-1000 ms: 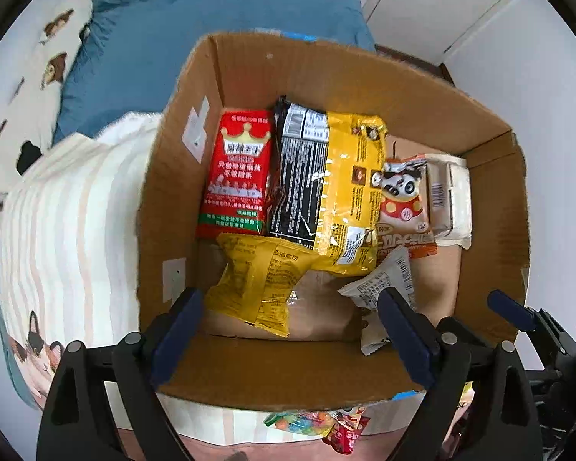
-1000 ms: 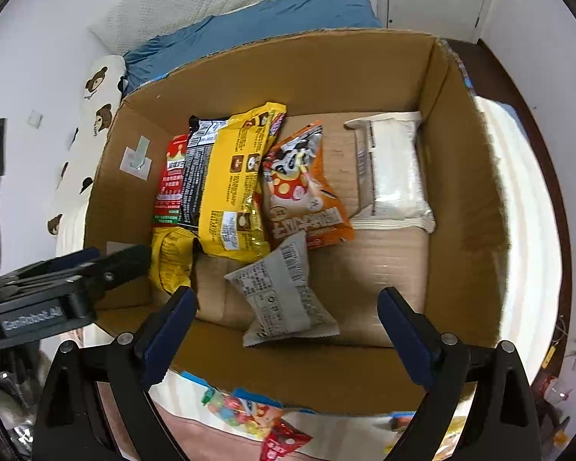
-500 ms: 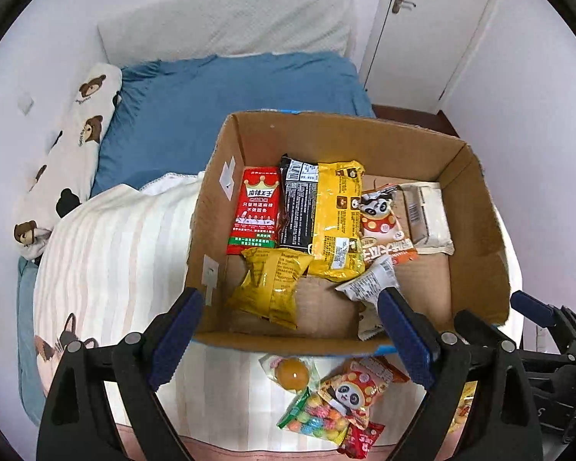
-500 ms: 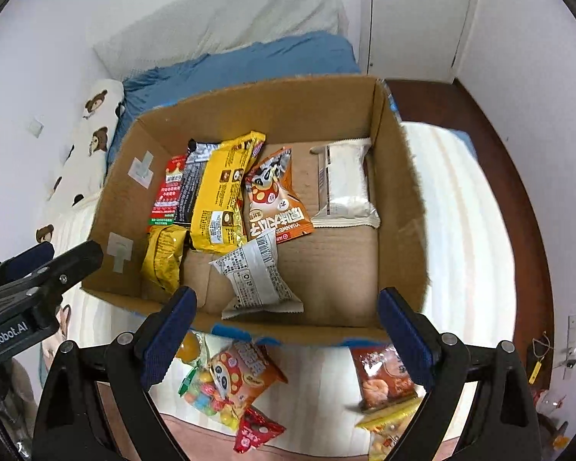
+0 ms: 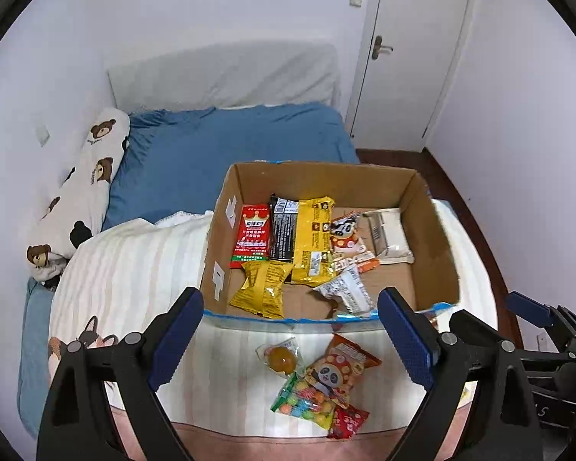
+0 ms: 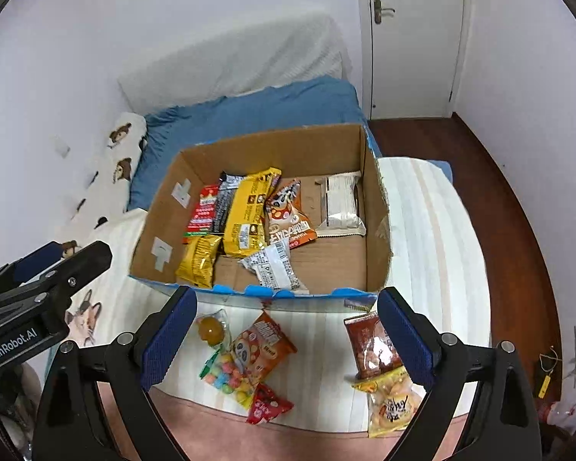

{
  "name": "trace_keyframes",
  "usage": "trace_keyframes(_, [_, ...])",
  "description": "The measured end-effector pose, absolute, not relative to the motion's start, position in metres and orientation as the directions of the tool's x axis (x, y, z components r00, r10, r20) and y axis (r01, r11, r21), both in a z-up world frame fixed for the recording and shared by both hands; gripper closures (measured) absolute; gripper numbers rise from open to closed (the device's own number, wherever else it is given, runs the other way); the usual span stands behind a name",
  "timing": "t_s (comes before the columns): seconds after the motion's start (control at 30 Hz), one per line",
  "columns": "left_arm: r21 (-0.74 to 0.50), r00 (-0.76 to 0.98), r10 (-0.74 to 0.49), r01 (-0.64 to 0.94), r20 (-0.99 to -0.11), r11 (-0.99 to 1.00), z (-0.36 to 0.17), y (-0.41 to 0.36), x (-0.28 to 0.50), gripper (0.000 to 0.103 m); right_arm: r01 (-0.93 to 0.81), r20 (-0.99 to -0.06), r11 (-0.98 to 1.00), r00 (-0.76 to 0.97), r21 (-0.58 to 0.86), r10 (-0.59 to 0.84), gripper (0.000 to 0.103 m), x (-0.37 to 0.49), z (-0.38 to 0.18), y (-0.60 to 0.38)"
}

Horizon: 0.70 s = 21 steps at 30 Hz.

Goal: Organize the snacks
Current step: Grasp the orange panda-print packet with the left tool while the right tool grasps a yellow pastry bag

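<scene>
An open cardboard box stands on the striped blanket and holds several snack packets: red, yellow-black, white and a small yellow bag. In front of it lie loose snacks: a jelly cup, a panda packet, a candy bag and a small red packet. The right wrist view adds a brown packet and a yellow bag. My left gripper hangs open above the loose snacks. My right gripper is open too, holding nothing.
The bed has a blue sheet behind the box and a bear-print pillow by the left wall. A white door and dark wood floor lie to the right. The blanket's front edge is close below.
Both grippers have risen and drawn back from the box. The box now looks smaller, and the loose snacks in front of it have come into view.
</scene>
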<state>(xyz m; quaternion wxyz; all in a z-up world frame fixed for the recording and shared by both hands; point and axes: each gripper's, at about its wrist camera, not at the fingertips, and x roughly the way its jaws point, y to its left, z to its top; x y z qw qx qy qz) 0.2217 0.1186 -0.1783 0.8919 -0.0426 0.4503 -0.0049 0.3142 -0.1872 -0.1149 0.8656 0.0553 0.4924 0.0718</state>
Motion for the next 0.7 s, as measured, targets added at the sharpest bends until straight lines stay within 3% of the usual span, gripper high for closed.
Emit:
trace_keyframes(0.37, [-0.149, 0.572, -0.093, -0.052, -0.815, 0.987, -0.189, 0.115, 0.171, 0.010, -0.039, -0.841, 0.967, 0.485, 0.251, 0.238, 0.006, 0.257, -0.116, -0.216])
trace_keyframes(0.53, [-0.137, 0.462, -0.086, -0.077, -0.882, 0.988, -0.247, 0.110, 0.170, 0.010, 0.072, -0.893, 0.962, 0.395, 0.264, 0.215, 0.006, 0.253, -0.168, -0.257])
trace_keyframes(0.7, [-0.010, 0.320, -0.010, 0.003, -0.947, 1.000, -0.311, 0.088, 0.187, 0.010, 0.134, -0.946, 0.966, 0.271, 0.220, 0.178, 0.006, 0.257, -0.231, -0.290])
